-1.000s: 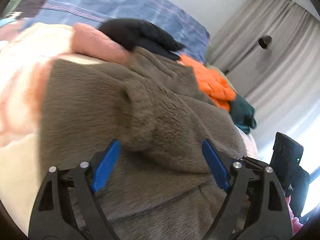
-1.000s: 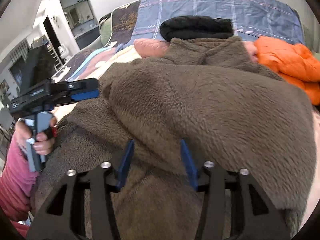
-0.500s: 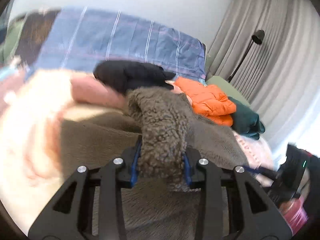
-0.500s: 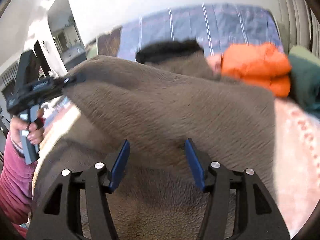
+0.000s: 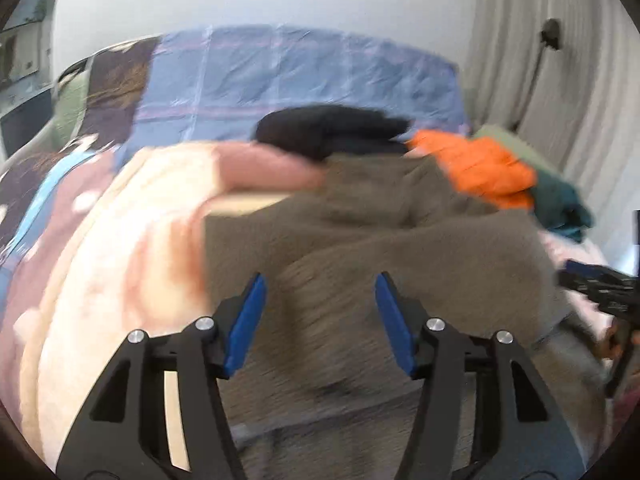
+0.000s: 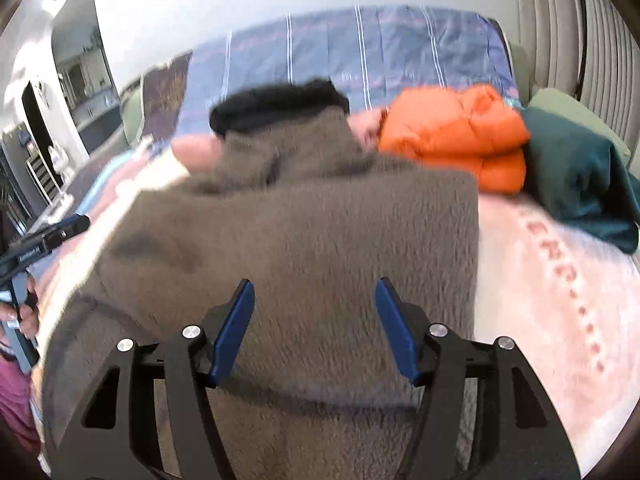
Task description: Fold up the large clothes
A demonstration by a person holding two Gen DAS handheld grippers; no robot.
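A large brown fleece jacket (image 5: pixel 400 248) lies on the bed with a sleeve folded across its body; it also fills the right wrist view (image 6: pixel 320 232). My left gripper (image 5: pixel 318 312) is open and empty, just above the jacket's lower left part. My right gripper (image 6: pixel 314 316) is open and empty over the jacket's lower middle. The left gripper shows at the left edge of the right wrist view (image 6: pixel 44 236), and the right gripper at the right edge of the left wrist view (image 5: pixel 592 284).
A pink and cream blanket (image 5: pixel 100 260) covers the bed under the jacket. Behind it lie a black garment (image 5: pixel 328 130), a pink roll (image 5: pixel 264 168), a folded orange puffer jacket (image 6: pixel 452 136) and a dark green garment (image 6: pixel 576 176). Blue plaid bedding (image 6: pixel 360 52), wall and curtains stand behind.
My left gripper was shut on the brown sleeve half a second ago; it has let go and opened. The sleeve now lies across the jacket. Both grippers have drawn back slightly.
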